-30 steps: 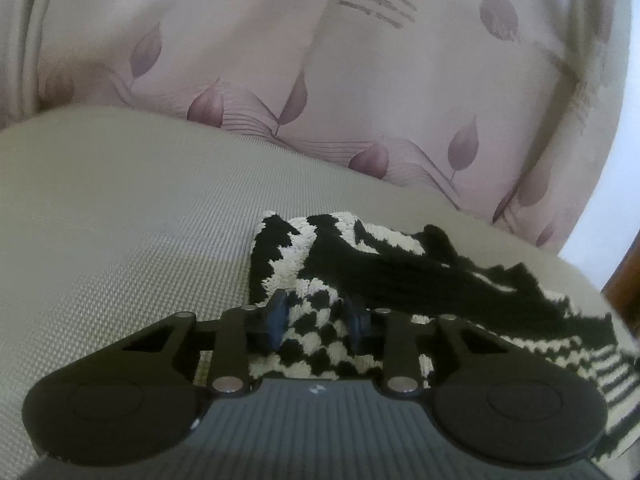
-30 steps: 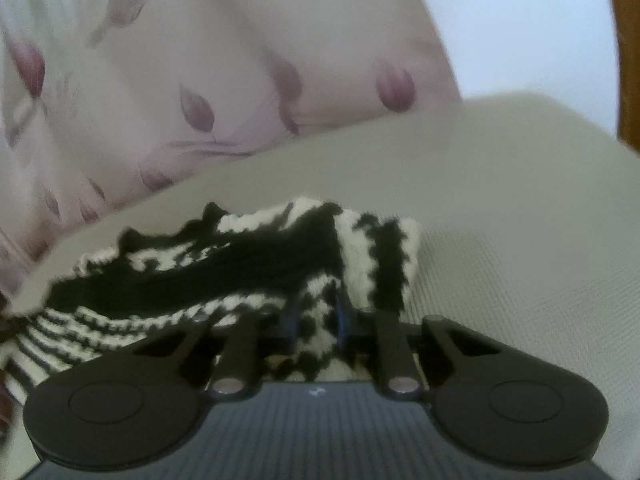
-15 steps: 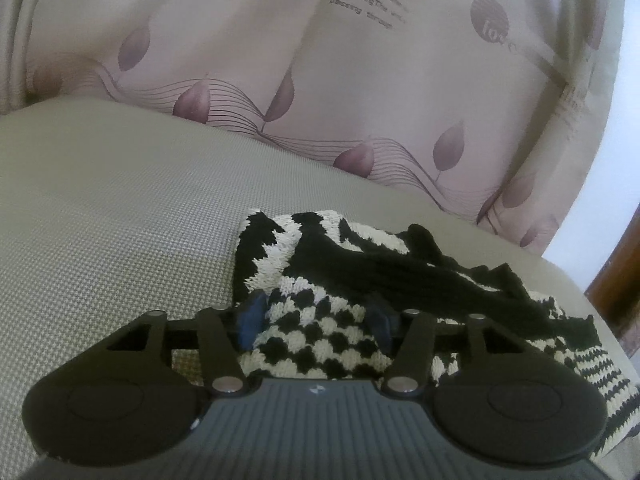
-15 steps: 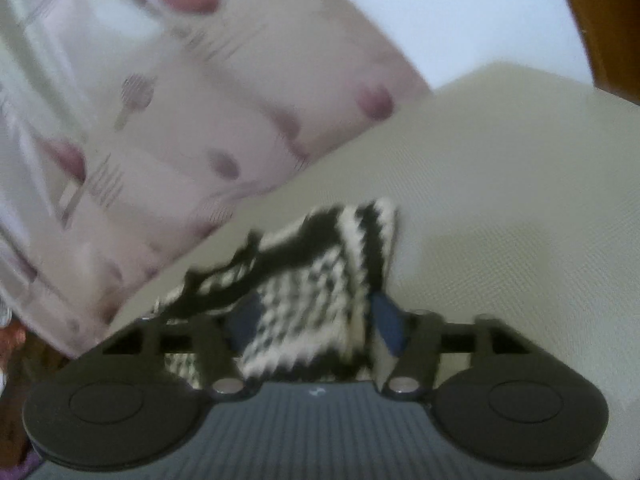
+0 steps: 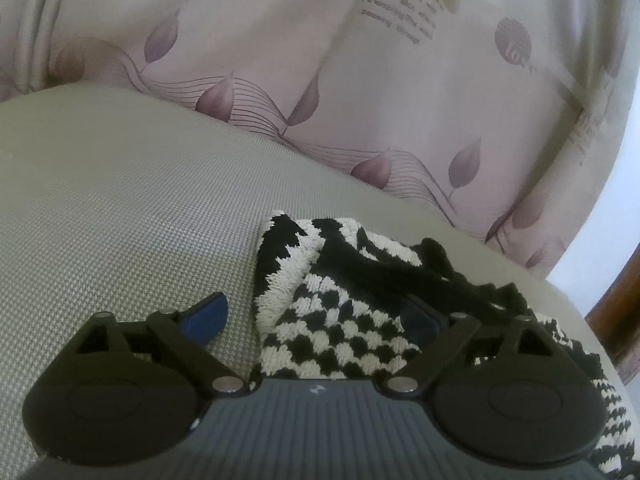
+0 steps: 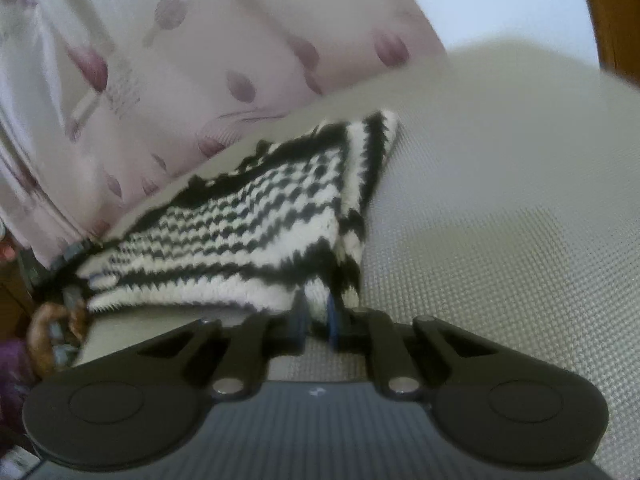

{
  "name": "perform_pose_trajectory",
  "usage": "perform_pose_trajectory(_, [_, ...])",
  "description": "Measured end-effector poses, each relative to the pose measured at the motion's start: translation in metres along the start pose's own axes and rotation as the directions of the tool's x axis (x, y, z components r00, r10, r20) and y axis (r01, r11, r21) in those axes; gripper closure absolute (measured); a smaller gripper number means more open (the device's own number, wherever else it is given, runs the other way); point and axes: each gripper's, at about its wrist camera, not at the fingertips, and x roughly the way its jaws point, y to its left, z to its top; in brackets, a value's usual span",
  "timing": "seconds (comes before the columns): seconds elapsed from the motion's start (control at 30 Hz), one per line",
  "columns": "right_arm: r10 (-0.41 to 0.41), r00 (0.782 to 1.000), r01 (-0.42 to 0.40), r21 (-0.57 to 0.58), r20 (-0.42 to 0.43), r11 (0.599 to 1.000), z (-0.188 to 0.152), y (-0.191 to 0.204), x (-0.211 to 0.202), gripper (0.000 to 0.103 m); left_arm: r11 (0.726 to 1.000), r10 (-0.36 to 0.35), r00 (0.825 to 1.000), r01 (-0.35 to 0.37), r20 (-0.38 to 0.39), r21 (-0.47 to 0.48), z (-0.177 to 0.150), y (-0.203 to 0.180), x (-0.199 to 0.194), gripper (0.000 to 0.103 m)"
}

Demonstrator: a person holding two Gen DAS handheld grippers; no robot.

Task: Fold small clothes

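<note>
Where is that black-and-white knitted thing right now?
The black-and-white knit lies on the beige cushion below the leaf-print curtain, between the open left gripper; the right gripper pinches its corner.

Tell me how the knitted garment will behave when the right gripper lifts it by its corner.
Probably floppy: the knit already sags and bunches in folds. Likely light, since the right gripper holds it by a thin pinch. Its coarse texture should resist slipping, but it may stretch.
</note>
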Motion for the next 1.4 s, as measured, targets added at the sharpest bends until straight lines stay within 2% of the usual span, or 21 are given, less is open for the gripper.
perform_pose_trajectory(0.07, [0.001, 1.000, -0.001, -0.005, -0.015, 1.000, 0.003, 0.001, -0.001, 0.093, 1.000, 0.000, 1.000, 0.000, 0.001, 0.002, 0.000, 0.000, -0.001, 0.012])
perform_pose_trajectory(0.13, [-0.036, 0.999, 0.036, -0.018, 0.018, 0.999, 0.006, 0.005, -0.011, 0.089, 1.000, -0.004, 1.000, 0.004, 0.002, -0.003, 0.000, 0.001, 0.000, 0.012])
perform_pose_trajectory(0.2, [-0.073, 0.989, 0.081, -0.062, 0.125, 0.995, 0.012, 0.018, -0.029, 0.088, 1.000, -0.004, 1.000, 0.004, 0.002, -0.002, 0.000, 0.001, -0.001, 0.012])
perform_pose_trajectory(0.27, [-0.055, 0.978, 0.082, -0.133, 0.199, 0.988, 0.025, 0.036, -0.037, 0.088, 1.000, -0.002, 1.000, 0.002, 0.000, 0.006, -0.001, 0.000, -0.001, 0.011])
perform_pose_trajectory(0.37, [-0.037, 0.982, 0.081, -0.231, 0.187, 0.970, 0.042, 0.061, -0.015, 0.088, 1.000, -0.001, 1.000, 0.001, -0.002, 0.008, -0.001, -0.001, 0.000, 0.011])
perform_pose_trajectory(0.4, [-0.051, 0.983, 0.100, -0.279, 0.178, 0.955, 0.045, 0.069, -0.003, 0.088, 1.000, -0.001, 1.000, 0.001, 0.000, 0.005, -0.001, -0.001, -0.001, 0.011])
perform_pose_trajectory(0.5, [-0.193, 0.964, 0.253, -0.420, 0.182, 0.872, 0.038, 0.083, 0.036, 0.088, 1.000, -0.002, 1.000, 0.002, 0.006, -0.009, -0.001, 0.002, -0.002, 0.011])
perform_pose_trajectory(0.6, [-0.261, 0.957, 0.290, -0.473, 0.129, 0.832, 0.016, 0.075, 0.069, 0.089, 1.000, -0.009, 1.000, 0.009, 0.008, -0.018, -0.002, 0.004, -0.003, 0.010])
perform_pose_trajectory(0.67, [-0.260, 0.950, 0.313, -0.500, 0.176, 0.807, 0.006, 0.080, 0.067, 0.089, 1.000, -0.013, 1.000, 0.013, 0.008, -0.019, -0.002, 0.004, -0.003, 0.009])
perform_pose_trajectory(0.8, [-0.246, 0.950, 0.311, -0.489, 0.194, 0.815, 0.003, 0.080, 0.063, 0.087, 0.999, -0.017, 1.000, 0.018, 0.019, -0.032, -0.003, 0.007, -0.007, 0.004])
perform_pose_trajectory(0.87, [-0.227, 0.953, 0.295, -0.450, 0.198, 0.843, 0.008, 0.081, 0.056, 0.086, 0.999, -0.025, 0.999, 0.026, 0.023, -0.041, -0.003, 0.009, -0.009, 0.003])
perform_pose_trajectory(0.97, [-0.171, 0.951, 0.263, -0.380, 0.258, 0.887, 0.021, 0.089, 0.043, 0.083, 0.998, -0.031, 0.999, 0.032, 0.019, -0.051, -0.003, 0.011, -0.008, 0.002])
perform_pose_trajectory(1.0, [-0.156, 0.948, 0.256, -0.379, 0.276, 0.889, 0.027, 0.095, 0.043, 0.075, 0.998, -0.030, 0.999, 0.030, 0.018, -0.048, -0.003, 0.010, -0.008, 0.002])
perform_pose_trajectory(1.03, [-0.148, 0.946, 0.257, -0.391, 0.288, 0.884, 0.031, 0.101, 0.046, 0.058, 0.999, -0.027, 0.999, 0.028, 0.018, -0.045, -0.003, 0.009, -0.009, 0.002])
perform_pose_trajectory(1.07, [-0.156, 0.940, 0.274, -0.402, 0.302, 0.873, 0.034, 0.106, 0.050, 0.046, 0.999, -0.025, 1.000, 0.026, 0.017, -0.043, -0.003, 0.009, -0.008, 0.002])
perform_pose_trajectory(1.1, [-0.172, 0.932, 0.300, -0.411, 0.320, 0.861, 0.034, 0.108, 0.056, 0.027, 0.999, -0.024, 1.000, 0.025, 0.017, -0.043, -0.003, 0.009, -0.009, 0.002])
perform_pose_trajectory(1.17, [-0.213, 0.930, 0.332, -0.439, 0.300, 0.835, 0.031, 0.107, 0.075, 0.024, 0.999, -0.025, 1.000, 0.026, 0.016, -0.046, -0.003, 0.010, -0.009, 0.002])
perform_pose_trajectory(1.23, [-0.261, 0.946, 0.321, -0.447, 0.193, 0.835, 0.023, 0.097, 0.099, 0.024, 0.998, -0.029, 0.999, 0.030, 0.016, -0.048, -0.003, 0.011, -0.009, 0.001])
perform_pose_trajectory(1.3, [-0.241, 0.944, 0.322, -0.482, 0.224, 0.814, 0.020, 0.104, 0.097, 0.023, 0.998, -0.030, 0.999, 0.031, 0.015, -0.048, -0.003, 0.011, -0.009, 0.001])
perform_pose_trajectory(1.37, [-0.239, 0.955, 0.296, -0.504, 0.175, 0.812, 0.019, 0.104, 0.102, 0.021, 0.999, -0.026, 1.000, 0.026, 0.011, -0.045, -0.003, 0.010, -0.008, 0.001])
perform_pose_trajectory(1.4, [-0.239, 0.956, 0.294, -0.506, 0.171, 0.811, 0.020, 0.104, 0.102, 0.016, 0.999, -0.022, 1.000, 0.023, 0.009, -0.039, -0.003, 0.009, -0.008, 0.001])
